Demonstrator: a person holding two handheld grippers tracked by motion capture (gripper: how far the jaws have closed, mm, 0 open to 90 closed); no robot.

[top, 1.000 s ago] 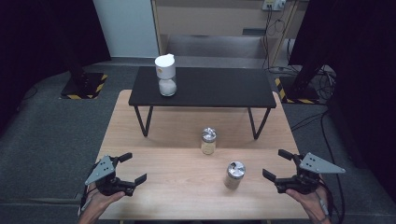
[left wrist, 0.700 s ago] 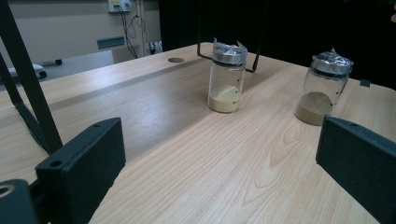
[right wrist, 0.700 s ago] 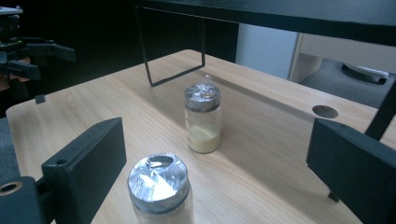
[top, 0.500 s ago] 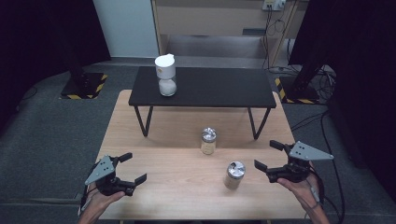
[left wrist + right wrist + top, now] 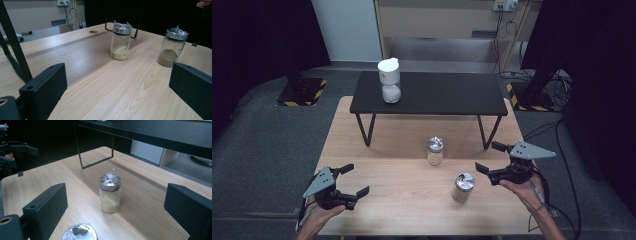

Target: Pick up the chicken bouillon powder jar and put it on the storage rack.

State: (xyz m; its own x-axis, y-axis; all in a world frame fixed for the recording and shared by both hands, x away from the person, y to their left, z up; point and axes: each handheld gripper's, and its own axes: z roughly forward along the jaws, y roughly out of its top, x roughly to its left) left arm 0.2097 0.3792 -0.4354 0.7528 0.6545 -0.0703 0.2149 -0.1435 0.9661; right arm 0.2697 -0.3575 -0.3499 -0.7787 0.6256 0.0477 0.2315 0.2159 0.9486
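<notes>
Two foil-capped glass jars stand on the wooden table [image 5: 377, 150]. The one with pale yellow powder [image 5: 435, 151] [image 5: 120, 41] [image 5: 110, 192] is near the middle. The one with brownish powder [image 5: 463, 187] [image 5: 172, 47] is nearer the front, and its lid [image 5: 78, 233] shows at the bottom of the right gripper view. My left gripper [image 5: 357, 178] [image 5: 117, 92] is open at the front left, far from both jars. My right gripper [image 5: 486, 156] [image 5: 116, 220] is open just right of the brown jar, empty and facing the yellow jar.
A low black shelf on wire legs [image 5: 429, 95] spans the far half of the table, with a white container [image 5: 389, 80] on its left end. Its legs [image 5: 82, 150] stand behind the jars. The left gripper [image 5: 15, 150] appears far off in the right gripper view.
My right gripper has moved left and forward over the table, closing in on the brown-powder jar. The left gripper and both jars have stayed put.
</notes>
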